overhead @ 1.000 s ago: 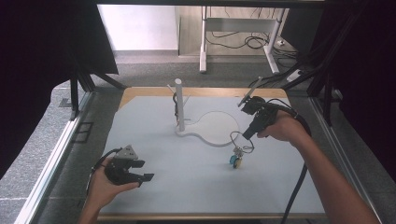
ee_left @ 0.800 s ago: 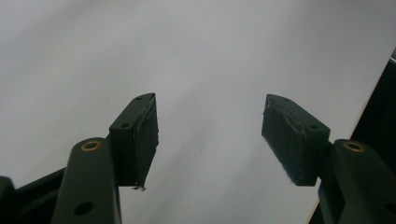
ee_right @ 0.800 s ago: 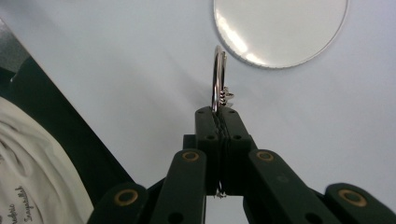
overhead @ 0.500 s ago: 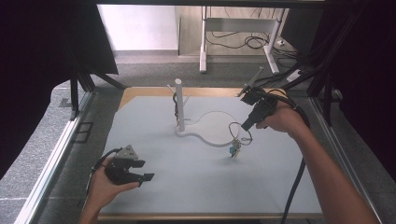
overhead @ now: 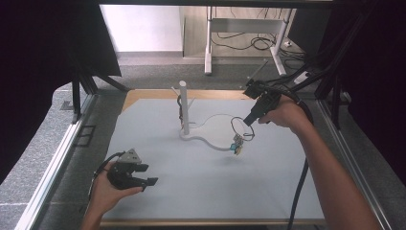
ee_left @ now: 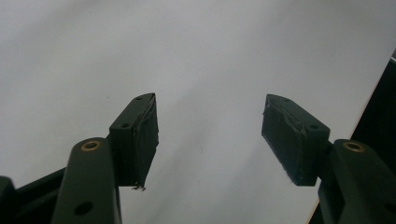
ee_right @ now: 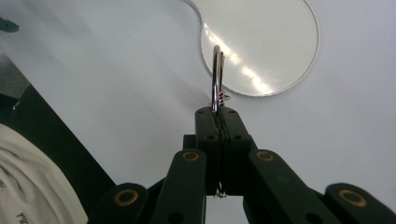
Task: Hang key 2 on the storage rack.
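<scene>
At the near left the left gripper point(overhead: 143, 178) rests low over the mat point(overhead: 201, 191), its jaws wide apart with nothing between them. Farther in, left of centre, a white post point(overhead: 184, 108) stands on its flat white base point(overhead: 210, 141). At the far right the right gripper point(overhead: 246, 122) pinches a key ring point(overhead: 238, 128) tight, a small charm point(overhead: 236, 145) hanging from it above the base's right end.

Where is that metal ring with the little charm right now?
The key ring hangs from the shut right claw, lifted over the grey mat, right of the white post; its charm dangles below.
</scene>
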`<state>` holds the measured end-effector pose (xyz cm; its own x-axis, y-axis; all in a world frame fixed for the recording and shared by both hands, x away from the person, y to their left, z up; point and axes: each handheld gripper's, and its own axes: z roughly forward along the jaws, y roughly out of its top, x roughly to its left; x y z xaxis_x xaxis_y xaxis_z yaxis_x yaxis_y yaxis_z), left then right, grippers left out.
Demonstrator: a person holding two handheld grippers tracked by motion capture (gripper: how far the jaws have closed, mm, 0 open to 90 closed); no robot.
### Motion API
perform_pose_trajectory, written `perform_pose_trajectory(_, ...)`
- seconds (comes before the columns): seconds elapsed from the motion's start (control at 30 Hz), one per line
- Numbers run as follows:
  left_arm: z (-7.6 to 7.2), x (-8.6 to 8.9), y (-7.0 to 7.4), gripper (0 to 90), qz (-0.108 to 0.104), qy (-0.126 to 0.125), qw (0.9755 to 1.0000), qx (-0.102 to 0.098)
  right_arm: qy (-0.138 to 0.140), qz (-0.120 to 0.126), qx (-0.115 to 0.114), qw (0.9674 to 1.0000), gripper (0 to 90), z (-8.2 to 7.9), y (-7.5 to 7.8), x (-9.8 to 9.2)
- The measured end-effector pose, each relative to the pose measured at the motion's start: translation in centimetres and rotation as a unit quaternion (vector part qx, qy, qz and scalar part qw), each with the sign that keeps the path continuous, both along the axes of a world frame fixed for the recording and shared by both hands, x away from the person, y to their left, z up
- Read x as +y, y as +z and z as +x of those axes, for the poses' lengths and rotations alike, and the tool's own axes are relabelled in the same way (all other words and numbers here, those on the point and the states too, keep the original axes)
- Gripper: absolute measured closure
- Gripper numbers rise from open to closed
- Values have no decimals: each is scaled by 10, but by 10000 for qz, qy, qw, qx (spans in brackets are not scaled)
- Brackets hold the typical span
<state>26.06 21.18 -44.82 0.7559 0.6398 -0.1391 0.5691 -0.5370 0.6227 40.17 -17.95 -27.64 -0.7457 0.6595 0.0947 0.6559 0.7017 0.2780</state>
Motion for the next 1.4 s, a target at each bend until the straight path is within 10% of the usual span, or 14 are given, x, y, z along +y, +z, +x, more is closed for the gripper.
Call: perform_pose_trajectory(1.4,1,7,3,368,-165,4,9999,-1,-352,-47,-120,9993,879,72,-3,45)
